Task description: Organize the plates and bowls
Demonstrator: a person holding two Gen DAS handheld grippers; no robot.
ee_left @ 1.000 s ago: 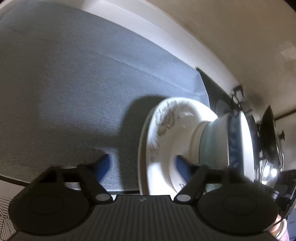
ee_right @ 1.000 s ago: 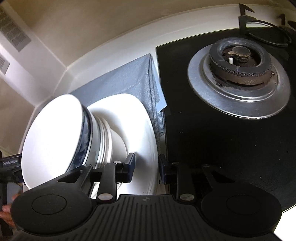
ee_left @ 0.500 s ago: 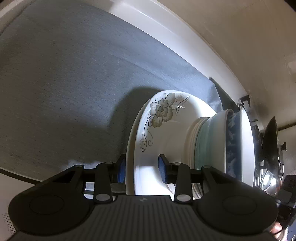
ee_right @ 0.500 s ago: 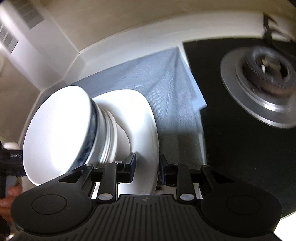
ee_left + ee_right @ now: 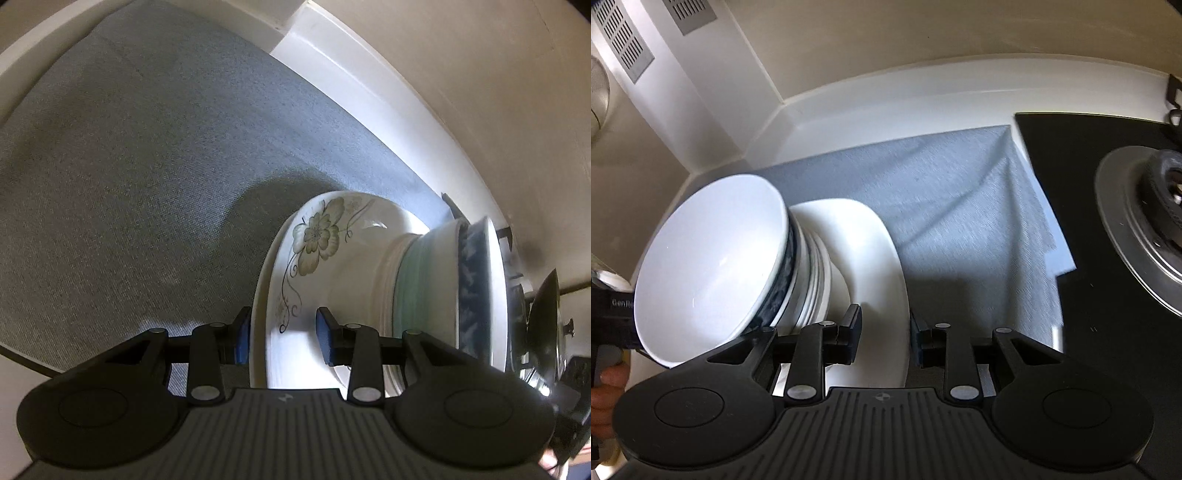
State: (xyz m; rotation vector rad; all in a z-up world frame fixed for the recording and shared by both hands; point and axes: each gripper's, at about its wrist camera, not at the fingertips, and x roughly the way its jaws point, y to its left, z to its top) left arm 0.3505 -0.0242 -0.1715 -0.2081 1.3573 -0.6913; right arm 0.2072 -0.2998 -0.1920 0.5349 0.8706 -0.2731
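Note:
A stack of white plates (image 5: 354, 258), the top one painted with a green flower, carries nested bowls: a pale green one (image 5: 424, 295) and a blue-patterned white bowl (image 5: 471, 295). The stack hangs tilted over the grey mat (image 5: 129, 184). My left gripper (image 5: 282, 341) is shut on the plates' near rim, one pad under it and one inside. In the right wrist view the same plates (image 5: 875, 258) and the top bowl (image 5: 713, 258) appear from the other side. My right gripper (image 5: 886, 338) is shut on that rim.
A black glass cooktop (image 5: 1071, 166) with a metal burner (image 5: 1145, 221) lies right of the mat (image 5: 960, 184). A dark pan (image 5: 543, 325) stands beyond the stack. White counter edge and beige wall close in behind. A hand (image 5: 605, 391) holds the left gripper's handle.
The left gripper's fingers have closed from wide apart onto the plate rim. The held stack has moved away from the burner and further over the grey mat.

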